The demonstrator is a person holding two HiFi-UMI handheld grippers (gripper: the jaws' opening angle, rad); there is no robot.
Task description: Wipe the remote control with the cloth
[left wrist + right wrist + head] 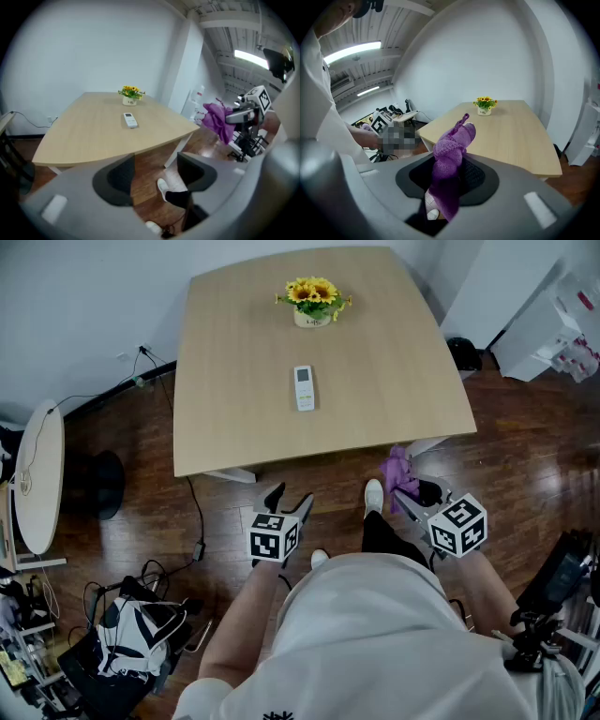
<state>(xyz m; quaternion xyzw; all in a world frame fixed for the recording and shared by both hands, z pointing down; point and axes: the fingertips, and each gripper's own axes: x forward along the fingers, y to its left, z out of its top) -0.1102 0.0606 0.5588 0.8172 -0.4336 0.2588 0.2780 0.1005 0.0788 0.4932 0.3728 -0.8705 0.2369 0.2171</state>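
Note:
A white remote control (304,387) lies flat near the middle of the light wooden table (394,390); in the left gripper view the remote control (130,120) is well ahead of the jaws. My right gripper (405,491) is shut on a purple cloth (397,470), held off the table's near edge above the floor. The purple cloth (451,164) stands bunched between the jaws in the right gripper view. My left gripper (289,502) hangs open and empty in front of the table, over the floor.
A small pot of yellow flowers (314,302) stands at the table's far side. White cabinets (553,324) are at the right, a small round table (37,474) and a bag with cables (136,634) at the left. Dark wooden floor (525,474) surrounds the table.

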